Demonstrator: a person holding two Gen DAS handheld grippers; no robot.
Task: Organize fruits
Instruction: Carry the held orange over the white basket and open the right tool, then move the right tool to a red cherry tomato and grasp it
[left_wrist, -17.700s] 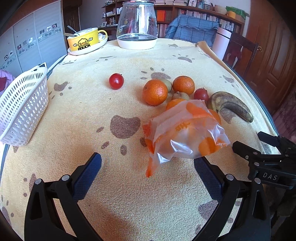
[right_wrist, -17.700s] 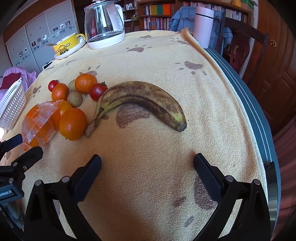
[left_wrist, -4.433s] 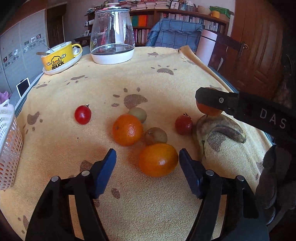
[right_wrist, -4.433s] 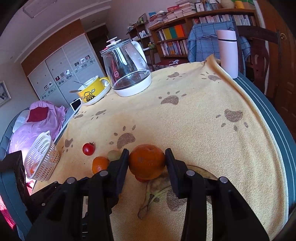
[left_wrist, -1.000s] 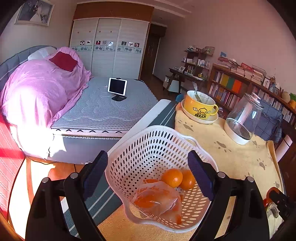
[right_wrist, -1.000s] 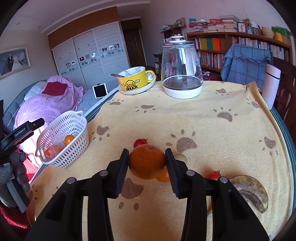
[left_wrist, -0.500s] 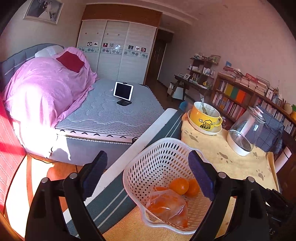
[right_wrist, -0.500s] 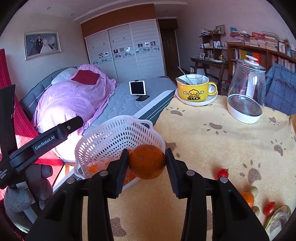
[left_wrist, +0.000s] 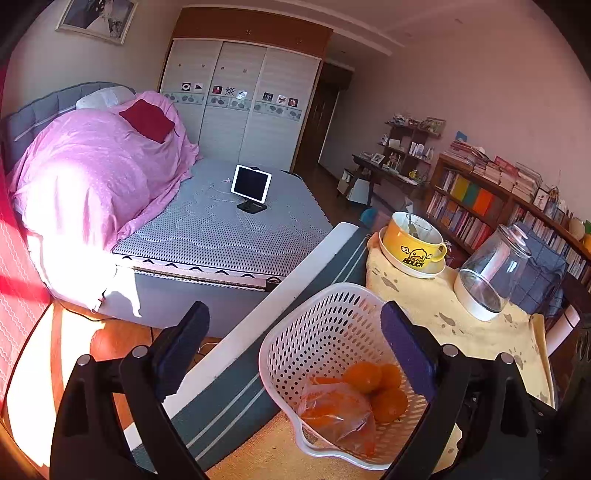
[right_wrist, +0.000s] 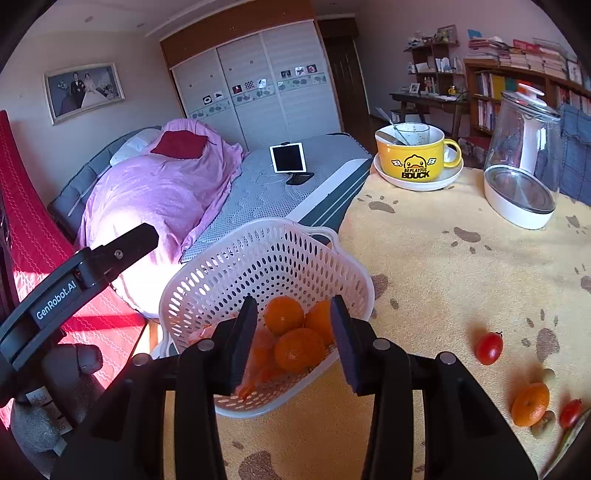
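Your right claw (right_wrist: 293, 338) hangs over the white basket (right_wrist: 221, 273), part open and holding nothing.
Three oranges (right_wrist: 299, 349) lie loose in the basket beside a plastic bag of fruit (left_wrist: 338, 415), just beyond your right fingertips. Your left claw (left_wrist: 291, 343) is spread wide and empty, off the table edge by the basket. On the yellow cloth (right_wrist: 443, 280) to the right, one orange (right_wrist: 530, 404) and two small tomatoes (right_wrist: 488, 348) sit well apart from the basket.

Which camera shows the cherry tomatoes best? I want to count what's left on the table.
The right wrist view: two cherry tomatoes lie on the cloth beside an orange. The left wrist view shows none, only the basket.
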